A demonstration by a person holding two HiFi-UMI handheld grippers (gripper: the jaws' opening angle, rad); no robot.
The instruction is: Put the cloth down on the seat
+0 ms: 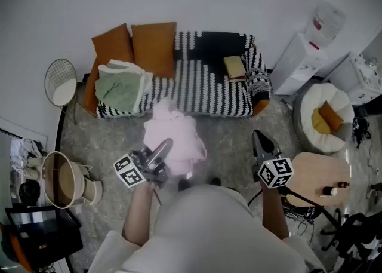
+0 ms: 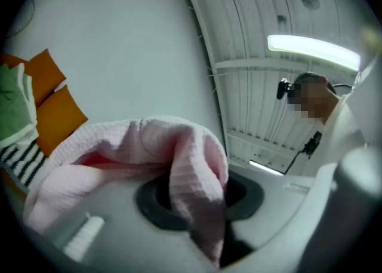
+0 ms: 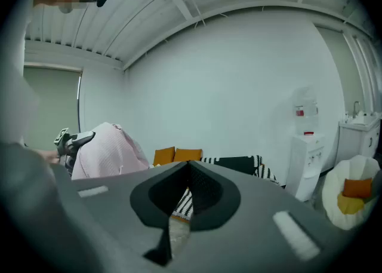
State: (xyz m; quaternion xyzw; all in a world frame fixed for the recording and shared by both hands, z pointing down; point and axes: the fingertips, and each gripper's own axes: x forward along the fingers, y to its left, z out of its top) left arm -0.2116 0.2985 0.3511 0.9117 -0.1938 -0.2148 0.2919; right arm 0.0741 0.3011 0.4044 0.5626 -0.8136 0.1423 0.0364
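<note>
Pink cloth (image 1: 178,135) hangs bunched in your left gripper (image 1: 166,145), its jaws clamped on a fold, held in the air short of the striped sofa (image 1: 206,89). Your right gripper (image 1: 258,135) is closed and empty.

pink cloth (image 1: 176,137) swallows tips of left gripper (image 1: 166,145) in head view, also blocks bit of sofa (image 1: 203,89) front edge behind it. left gripper view: same cloth draped over jaws, pad faces mostly covered; green towels (image 2: 12,104) chopped off by left edge. small thing (image 1: 329,191) on round table (image 1: 304,173), way too tiny to call. black shelf (image 1: 36,239) cut by bottom-left corner. right gripper view: body of right gripper (image 3: 186,167) hides most of sofa.
</note>
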